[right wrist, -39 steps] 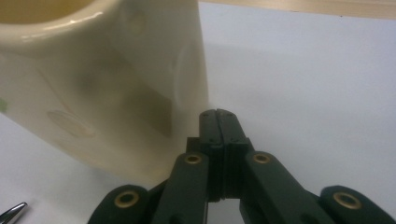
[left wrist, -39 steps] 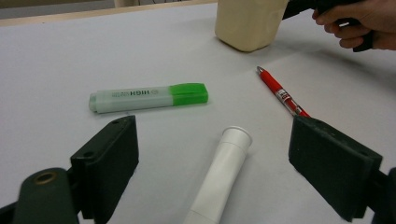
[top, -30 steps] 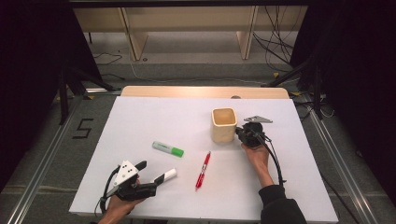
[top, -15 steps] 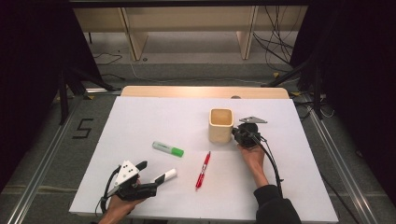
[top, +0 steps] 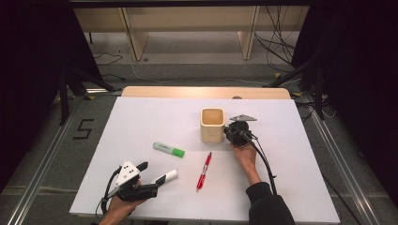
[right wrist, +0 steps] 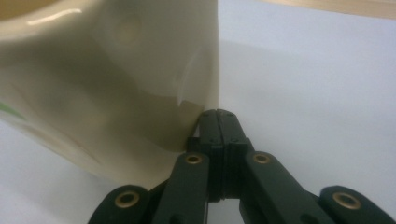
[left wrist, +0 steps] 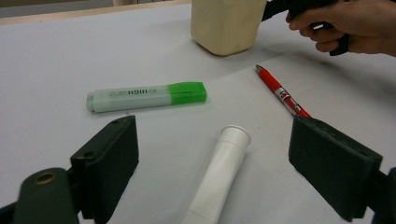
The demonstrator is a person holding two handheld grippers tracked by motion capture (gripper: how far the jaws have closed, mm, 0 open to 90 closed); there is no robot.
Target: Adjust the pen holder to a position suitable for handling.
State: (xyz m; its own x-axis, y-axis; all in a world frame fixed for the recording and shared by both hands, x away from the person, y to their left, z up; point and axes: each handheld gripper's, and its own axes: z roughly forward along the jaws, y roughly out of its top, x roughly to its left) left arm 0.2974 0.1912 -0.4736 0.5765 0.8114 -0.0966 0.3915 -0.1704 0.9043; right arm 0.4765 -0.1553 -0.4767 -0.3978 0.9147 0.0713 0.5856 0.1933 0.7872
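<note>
The pale green highlighter with a bright green cap (left wrist: 147,96) carries the word "HIGH" in dark letters on its barrel, read upside down in the left gripper view; smaller print beside it is too fine to make out. On the dark floor at the left of the high view a white figure "5" (top: 83,129) is marked. The red ballpoint pen (left wrist: 281,91) has a small white label with print too small to read.

The left gripper (left wrist: 224,163), at the lower left of the high view (top: 155,185), has its jaws wide apart, and the white cylindrical marker with a black end (left wrist: 219,175) lies on the bench between them, touched by neither pad. The right gripper (right wrist: 218,114), right of centre in the high view (top: 231,132), has its jaws pressed flat together with nothing between them; their tips sit at the lower edge of the cream square-sided plastic cup (right wrist: 116,74), touching or just short of it.

The cup stands upright at the centre of the white bench (top: 141,117) in the high view (top: 212,125). One cup, one highlighter, one red pen, one white marker and two grippers are on or over the bench. The highlighter lies left of centre, the red pen just below the cup, the marker at the lower left.
</note>
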